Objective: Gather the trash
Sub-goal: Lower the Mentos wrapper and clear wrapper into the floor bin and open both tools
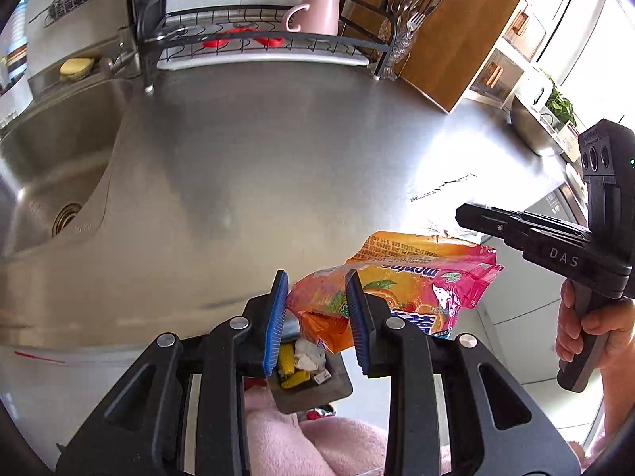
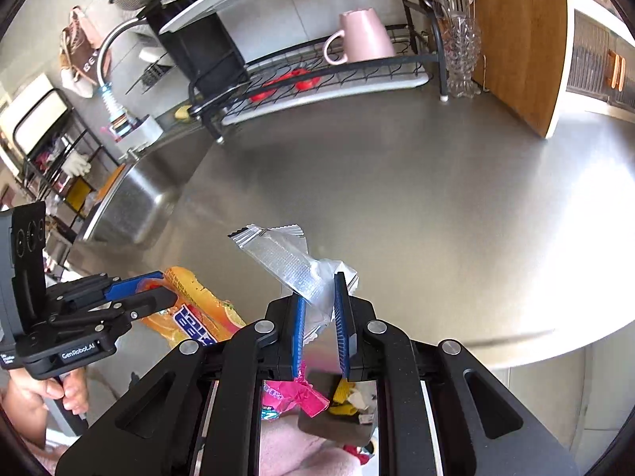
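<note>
My left gripper (image 1: 317, 313) is open; an orange and pink Mentos candy bag (image 1: 405, 281) hangs between and past its blue pads, over the counter's front edge. It also shows in the right wrist view (image 2: 198, 309). My right gripper (image 2: 320, 317) is shut on a silver foil wrapper (image 2: 285, 258), held above the counter edge. Below both grippers stands a small dark trash bin (image 1: 317, 388) with yellow and white scraps; it also shows in the right wrist view (image 2: 337, 424).
A steel counter (image 1: 278, 158) runs to a sink (image 1: 51, 166) on the left. A dish rack (image 1: 258, 43) with a pink mug (image 1: 317, 12) stands at the back, beside a wooden board (image 1: 448, 27). Clear wrappers (image 1: 444, 186) lie in the glare at right.
</note>
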Demonstrator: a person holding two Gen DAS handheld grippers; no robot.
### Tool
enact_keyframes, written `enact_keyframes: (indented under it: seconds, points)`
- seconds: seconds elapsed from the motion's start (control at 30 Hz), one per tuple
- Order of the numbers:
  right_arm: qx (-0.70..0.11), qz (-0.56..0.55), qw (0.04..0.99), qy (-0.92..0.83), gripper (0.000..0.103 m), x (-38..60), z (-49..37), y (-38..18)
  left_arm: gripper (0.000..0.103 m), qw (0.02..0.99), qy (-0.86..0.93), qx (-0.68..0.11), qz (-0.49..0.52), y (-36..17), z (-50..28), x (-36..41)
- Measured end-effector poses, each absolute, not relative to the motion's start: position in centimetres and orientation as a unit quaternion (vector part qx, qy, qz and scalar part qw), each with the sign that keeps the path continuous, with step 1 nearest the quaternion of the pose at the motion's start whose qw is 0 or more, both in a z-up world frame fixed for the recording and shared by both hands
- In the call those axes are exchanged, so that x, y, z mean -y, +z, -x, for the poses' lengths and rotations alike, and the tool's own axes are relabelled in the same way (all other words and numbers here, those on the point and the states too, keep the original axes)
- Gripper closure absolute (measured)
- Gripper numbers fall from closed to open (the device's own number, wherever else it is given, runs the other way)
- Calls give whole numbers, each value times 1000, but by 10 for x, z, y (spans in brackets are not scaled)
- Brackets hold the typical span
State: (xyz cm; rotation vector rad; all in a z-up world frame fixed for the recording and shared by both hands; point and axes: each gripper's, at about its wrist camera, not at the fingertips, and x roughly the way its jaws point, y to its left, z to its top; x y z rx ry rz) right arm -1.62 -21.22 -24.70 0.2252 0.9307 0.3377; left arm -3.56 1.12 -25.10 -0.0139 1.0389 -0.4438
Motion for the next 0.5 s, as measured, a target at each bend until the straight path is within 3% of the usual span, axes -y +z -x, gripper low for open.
enact_keyframes:
  seconds: [0.2,0.5]
  points:
    - [-481,-108,855,164,88,201,72,-283,75,818,-205,-537,-3,-293,88,-23]
    - [-556,-120,815,109,88,185,117,-378,75,773,-187,-606,-23,-394,105,-25]
